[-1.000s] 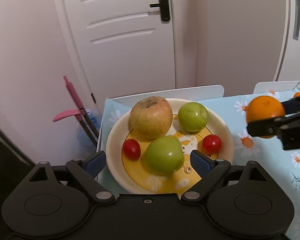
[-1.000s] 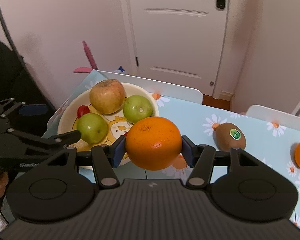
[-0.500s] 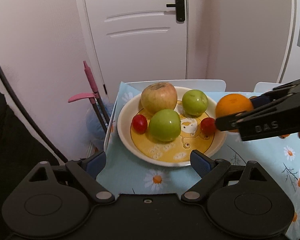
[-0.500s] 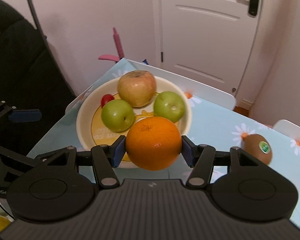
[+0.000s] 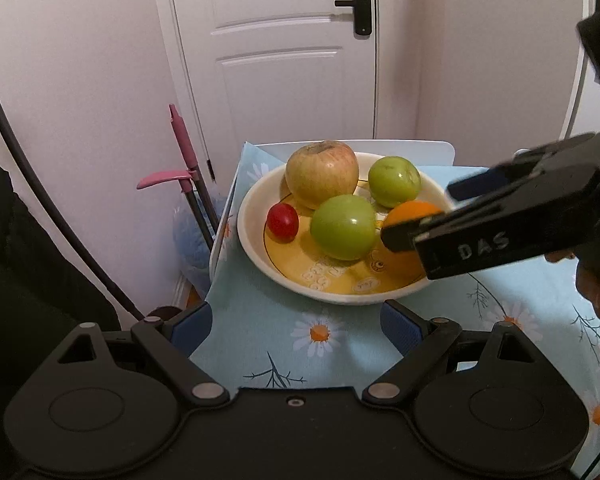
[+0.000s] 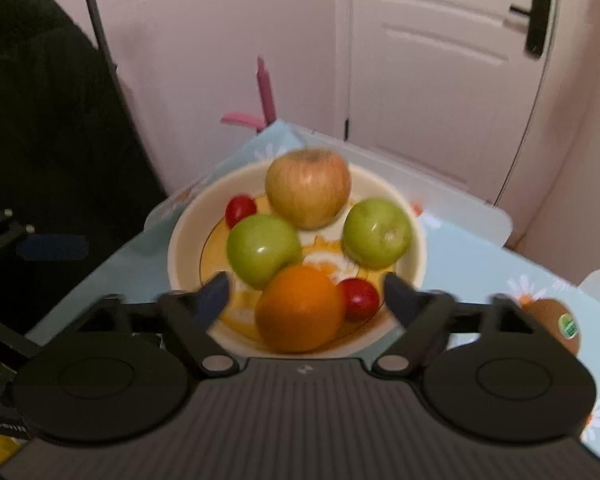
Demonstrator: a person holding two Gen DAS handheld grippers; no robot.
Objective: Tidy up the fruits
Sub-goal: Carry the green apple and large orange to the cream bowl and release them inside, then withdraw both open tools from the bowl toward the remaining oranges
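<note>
A cream and yellow bowl (image 5: 256,240) (image 6: 180,248) holds a large yellow-red apple (image 5: 322,174) (image 6: 308,188), two green apples (image 5: 344,226) (image 5: 394,181), two cherry tomatoes (image 5: 283,222) (image 6: 360,298) and an orange (image 6: 300,308) (image 5: 408,216). My right gripper (image 6: 306,292) is open, its fingers apart on either side of the orange, which lies in the bowl. My left gripper (image 5: 296,320) is open and empty, just before the bowl's near rim.
A kiwi (image 6: 556,324) with a green sticker lies on the daisy tablecloth (image 5: 340,344) right of the bowl. White chair backs (image 5: 420,150) stand behind the table. A pink-handled tool (image 5: 184,152) leans at the wall, left of the table's edge.
My right gripper carried the orange over the bowl, opened and let it go into the bowl. My left gripper drew back from the bowl.
</note>
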